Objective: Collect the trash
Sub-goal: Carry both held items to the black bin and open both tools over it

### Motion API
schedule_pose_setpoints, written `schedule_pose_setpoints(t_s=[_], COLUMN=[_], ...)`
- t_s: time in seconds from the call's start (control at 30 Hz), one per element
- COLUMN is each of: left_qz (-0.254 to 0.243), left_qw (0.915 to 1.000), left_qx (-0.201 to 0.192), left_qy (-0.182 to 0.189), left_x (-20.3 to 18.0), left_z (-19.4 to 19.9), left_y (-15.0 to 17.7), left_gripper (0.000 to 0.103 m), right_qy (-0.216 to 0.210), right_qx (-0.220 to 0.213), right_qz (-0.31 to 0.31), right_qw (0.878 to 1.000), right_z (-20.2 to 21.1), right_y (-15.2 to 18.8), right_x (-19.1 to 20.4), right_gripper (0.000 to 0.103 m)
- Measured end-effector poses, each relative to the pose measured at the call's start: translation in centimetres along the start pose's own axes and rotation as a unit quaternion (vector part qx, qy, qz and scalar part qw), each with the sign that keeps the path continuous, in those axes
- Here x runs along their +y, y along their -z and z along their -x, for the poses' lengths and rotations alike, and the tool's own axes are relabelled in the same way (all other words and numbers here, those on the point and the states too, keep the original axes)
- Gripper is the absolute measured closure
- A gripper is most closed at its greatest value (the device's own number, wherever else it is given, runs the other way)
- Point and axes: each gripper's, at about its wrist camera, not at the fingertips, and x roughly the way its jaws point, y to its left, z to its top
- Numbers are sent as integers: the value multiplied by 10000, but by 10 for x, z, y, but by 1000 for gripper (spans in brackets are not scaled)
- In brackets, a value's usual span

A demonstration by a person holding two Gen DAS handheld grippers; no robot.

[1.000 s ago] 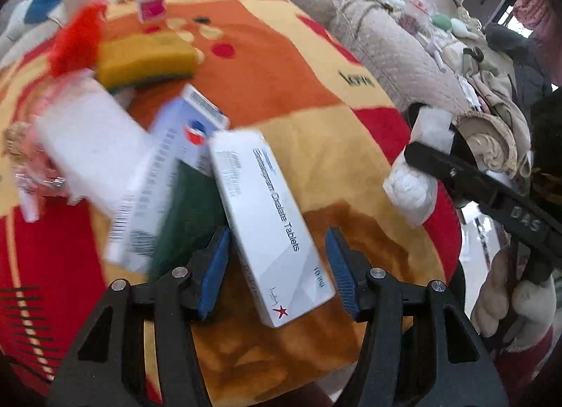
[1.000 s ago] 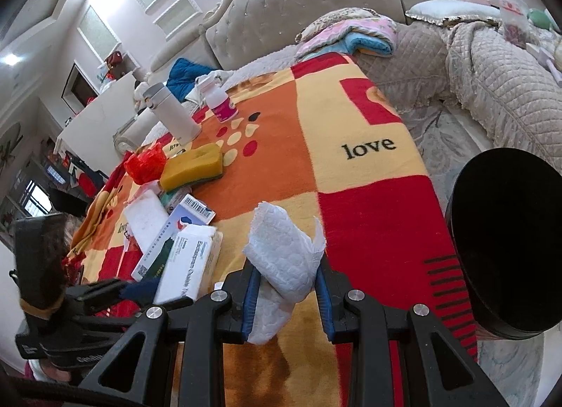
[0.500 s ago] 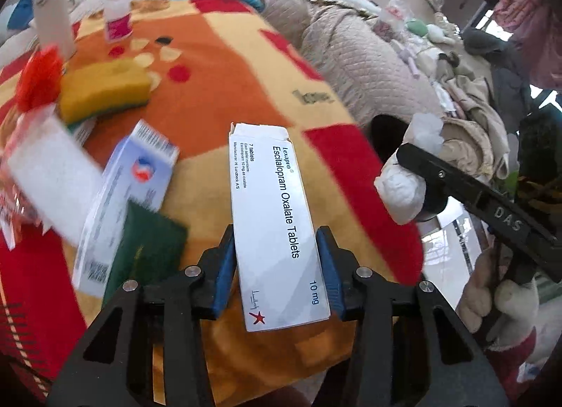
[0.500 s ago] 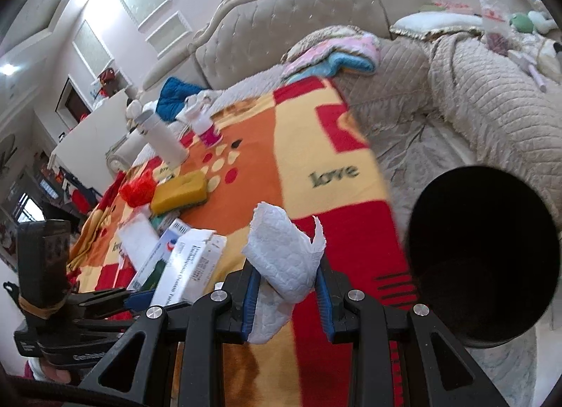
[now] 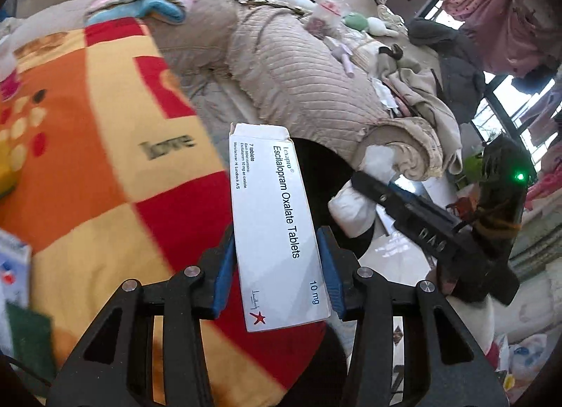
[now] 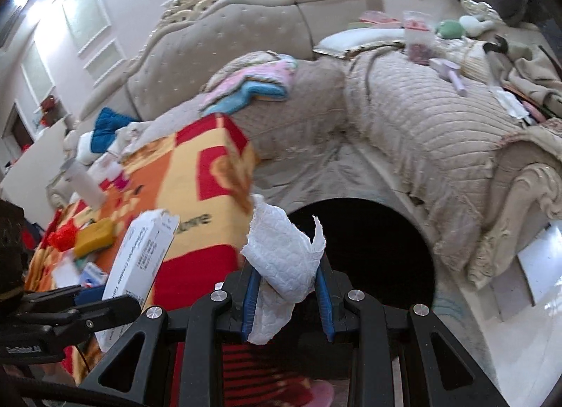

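While the left tongs (image 5: 275, 278) clamp a tablet box (image 5: 274, 227), the right tongs (image 6: 286, 296) pinch crumpled tissue (image 6: 286, 259) near a black bin (image 6: 372, 249)

One white tablet box (image 5: 277, 231), one crumpled paper towel (image 6: 284, 259), one black bin (image 6: 368, 249), one yellow sponge (image 6: 93, 238), one white bottle (image 6: 82, 182), two grippers, one patterned blanket (image 5: 87, 178)

The white carton (image 5: 277, 227) reads "Lexapro Escitalopram Oxalate Tablets 10 mg"; the blanket (image 5: 105, 168) reads "love".
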Motion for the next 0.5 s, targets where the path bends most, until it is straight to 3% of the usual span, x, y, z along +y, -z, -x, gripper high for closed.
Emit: schedule_pose_setpoints(t_s=[0.23,0.27,0.33,0.37,0.5], left_qz=[71,87,121,132,93], left_qw=[9994,9991,9990,9992,9999], left_qx=[-121,-136,-121,-110,-41], left_qy=[328,404,402,357,99], left_x=[-18,-18,-17,-16,-12], left_z=[-33,-35,-40,-42,-44], left_y=[-16,-17,-18,-18,-14], left_gripper=[57,55,42,41,41], right_qy=[337,415,551,589,511], right_qx=[-9,-27,-64,-92,-34], right_qz=[-64,-68,-93,-121,-199], right_qw=[9994,9991,9984,9981,9985], right_z=[-9,-10,-13,-12,-16], right_y=[-2,-3,-2,-1,5], right_x=[-26,-29,-32,-35,-38], right_gripper=[75,73,54,44,42])
